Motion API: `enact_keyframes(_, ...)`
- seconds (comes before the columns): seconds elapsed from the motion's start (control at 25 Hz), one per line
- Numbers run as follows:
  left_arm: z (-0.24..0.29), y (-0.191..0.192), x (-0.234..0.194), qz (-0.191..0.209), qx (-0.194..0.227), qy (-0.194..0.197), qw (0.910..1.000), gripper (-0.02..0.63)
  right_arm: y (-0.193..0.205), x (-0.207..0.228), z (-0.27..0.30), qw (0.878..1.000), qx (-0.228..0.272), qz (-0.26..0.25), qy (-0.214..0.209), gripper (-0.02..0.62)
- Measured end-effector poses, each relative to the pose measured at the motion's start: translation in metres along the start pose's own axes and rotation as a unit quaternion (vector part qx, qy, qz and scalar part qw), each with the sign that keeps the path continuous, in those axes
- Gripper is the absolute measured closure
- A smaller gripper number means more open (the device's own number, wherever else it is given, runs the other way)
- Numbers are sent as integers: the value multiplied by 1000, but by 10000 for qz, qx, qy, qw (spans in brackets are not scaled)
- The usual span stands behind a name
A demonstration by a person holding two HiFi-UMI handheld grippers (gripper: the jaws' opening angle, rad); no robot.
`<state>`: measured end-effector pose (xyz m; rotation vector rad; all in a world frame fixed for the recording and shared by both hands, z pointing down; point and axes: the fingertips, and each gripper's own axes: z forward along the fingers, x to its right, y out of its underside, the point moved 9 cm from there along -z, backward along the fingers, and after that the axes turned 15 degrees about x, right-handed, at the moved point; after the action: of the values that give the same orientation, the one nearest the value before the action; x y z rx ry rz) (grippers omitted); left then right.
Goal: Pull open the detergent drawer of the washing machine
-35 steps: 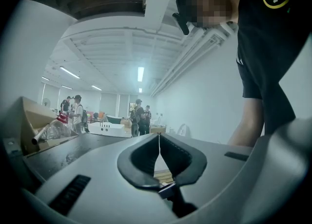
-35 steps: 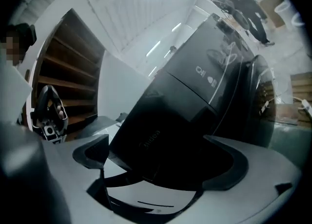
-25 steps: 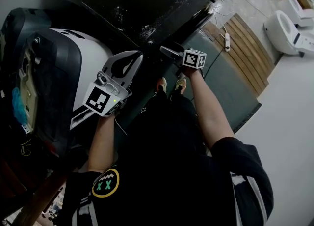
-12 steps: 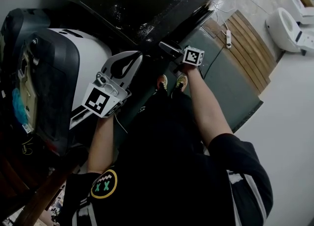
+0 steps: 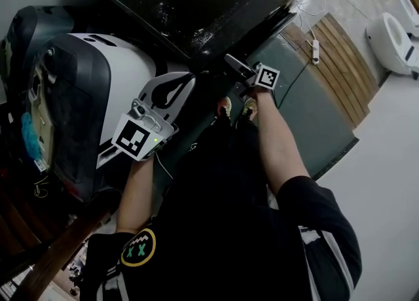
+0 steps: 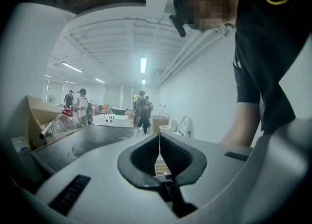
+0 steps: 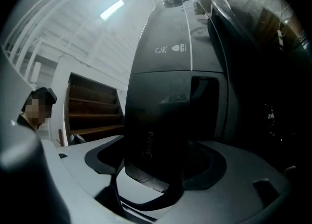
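closing just now, the jaws of my right claw (image 5: 231,64) grip the detergent drawer (image 7: 165,111) front; i'd pull it level and straight toward the near side, left claw (image 6: 158,140) closed and empty.

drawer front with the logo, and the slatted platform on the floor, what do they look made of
Drawer front: probably moulded plastic, dark grey and semi-gloss; it shows soft reflections and a printed logo. Slatted platform: looks like wood, light brown and matt; parallel boards with dark gaps between them, though laminate is possible.
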<state>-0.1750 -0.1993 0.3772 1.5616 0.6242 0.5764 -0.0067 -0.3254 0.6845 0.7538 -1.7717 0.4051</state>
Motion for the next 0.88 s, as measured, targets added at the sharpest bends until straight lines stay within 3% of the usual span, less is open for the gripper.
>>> enact_keyframes(0.6, 3, -1, 1, 22, -97, 53, 9999, 583, -3, 9, -3, 9990, -190, 120, -381, 252)
enact_keyframes(0.68, 3, -1, 1, 20, -63, 92, 9999, 583, -5, 9, -16, 9988, -153, 211, -421, 314)
enact_keyframes(0.88, 2, 5, 0, -63, -152, 51, 9999, 583, -9, -4, -64, 9989, -99, 167, -430, 318)
